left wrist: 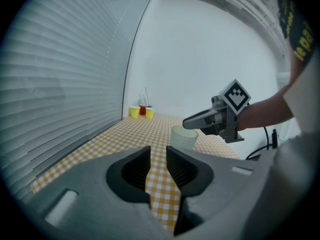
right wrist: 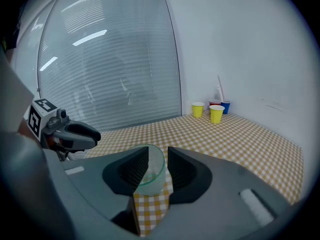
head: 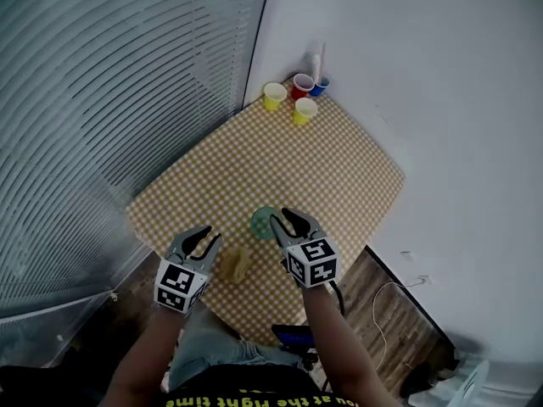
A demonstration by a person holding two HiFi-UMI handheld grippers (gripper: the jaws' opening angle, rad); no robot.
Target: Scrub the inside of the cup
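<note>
Appearing only overhead, a sponge [head: 235,264] flanks left gripper [head: 206,237].

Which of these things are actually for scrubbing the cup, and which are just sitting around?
For the job: clear cup; yellowish lump, probably a sponge; left gripper; right gripper.

Just lying about: coloured cups at the table's far corner; white stick standing among them; cable on the floor.
</note>
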